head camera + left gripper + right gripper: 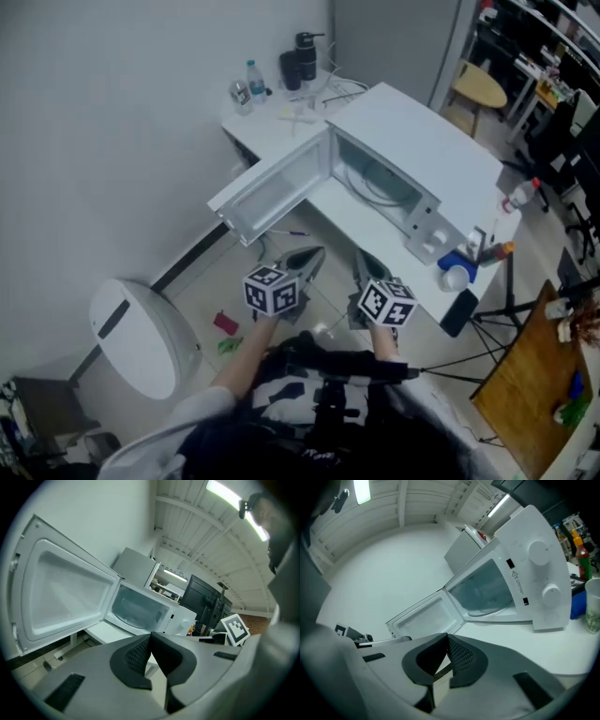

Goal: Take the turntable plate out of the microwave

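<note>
Both tools (309,256) (364,263) short of plate (491,610) in microwave (534,573).

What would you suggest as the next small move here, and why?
Probably open the right gripper and ease it toward the microwave: its door stands open, the turntable plate lies inside, and this gripper and the left gripper are shut, empty, short of it.

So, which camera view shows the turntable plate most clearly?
The right gripper view: the turntable plate lies plainly on the microwave floor. The head view shows only its curved edge; the left gripper view shows just a hazy interior.
</note>
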The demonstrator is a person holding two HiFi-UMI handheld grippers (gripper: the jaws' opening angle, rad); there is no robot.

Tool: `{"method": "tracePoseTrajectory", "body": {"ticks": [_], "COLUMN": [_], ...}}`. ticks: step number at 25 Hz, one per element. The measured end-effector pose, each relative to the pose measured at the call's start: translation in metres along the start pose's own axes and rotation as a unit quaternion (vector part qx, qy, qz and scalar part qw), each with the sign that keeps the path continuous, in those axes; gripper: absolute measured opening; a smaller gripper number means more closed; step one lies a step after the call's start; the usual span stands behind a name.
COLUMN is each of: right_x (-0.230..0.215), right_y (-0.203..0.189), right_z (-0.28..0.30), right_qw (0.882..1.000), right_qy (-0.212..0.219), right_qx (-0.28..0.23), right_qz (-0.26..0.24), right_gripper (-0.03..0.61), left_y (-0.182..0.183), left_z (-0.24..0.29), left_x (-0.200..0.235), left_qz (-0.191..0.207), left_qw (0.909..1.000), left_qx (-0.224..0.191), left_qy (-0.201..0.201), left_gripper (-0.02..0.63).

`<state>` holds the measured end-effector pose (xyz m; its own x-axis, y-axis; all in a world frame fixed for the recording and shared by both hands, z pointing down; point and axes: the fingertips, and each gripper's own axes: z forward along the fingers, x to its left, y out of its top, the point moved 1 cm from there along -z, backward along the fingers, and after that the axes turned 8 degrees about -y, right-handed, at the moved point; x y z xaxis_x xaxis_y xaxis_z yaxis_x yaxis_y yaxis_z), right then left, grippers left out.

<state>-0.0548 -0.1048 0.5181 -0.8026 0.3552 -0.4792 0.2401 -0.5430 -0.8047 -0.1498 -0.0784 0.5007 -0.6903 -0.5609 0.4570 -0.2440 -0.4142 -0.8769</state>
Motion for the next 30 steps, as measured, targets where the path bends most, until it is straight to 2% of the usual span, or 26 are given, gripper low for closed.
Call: {"method": "tracePoseTrajectory", "body": {"ticks": [6, 11, 16, 20, 25, 30], "right_x": [-0.017, -0.031, -0.041, -0.05, -0.054, -0.066], "right_y": [0.008, 0.018, 0.017, 0.012, 0.012, 0.011], "right_z": [0.017, 0.032, 0.046, 0.057, 0.072, 0.085], "right_qw": [0.996, 0.994, 0.994, 0.994, 0.994, 0.994], "right_qy": [-0.083, -0.105, -0.104, -0.102, -0.089, -0.077], "right_qx": [0.009, 0.007, 0.018, 0.045, 0.062, 0.077], "right_qz": [-0.01, -0.005, 0.004, -0.001, -0.006, 0.005], "right_gripper": [0.006, 0.006, 0.006, 0.022, 0.026, 0.071], "left_y": [0.003, 0.006, 0.007, 0.008, 0.015, 0.013], "left_z": [0.045, 0.078, 0.104, 0.131, 0.162, 0.186], "left_x": [0.025, 0.041, 0.064, 0.083, 0.111, 0.129], "left_qz": [-0.021, -0.033, -0.048, -0.082, -0.085, -0.109], "left_qw": [0.9975, 0.9958, 0.9959, 0.9932, 0.9928, 0.9897], "left_qx": [0.029, 0.04, 0.049, 0.061, 0.079, 0.089], "left_qy": [-0.061, -0.075, -0.059, -0.057, -0.03, -0.025], "left_gripper": [-0.006, -0.006, -0.006, -0.006, -0.006, 0.065]}}
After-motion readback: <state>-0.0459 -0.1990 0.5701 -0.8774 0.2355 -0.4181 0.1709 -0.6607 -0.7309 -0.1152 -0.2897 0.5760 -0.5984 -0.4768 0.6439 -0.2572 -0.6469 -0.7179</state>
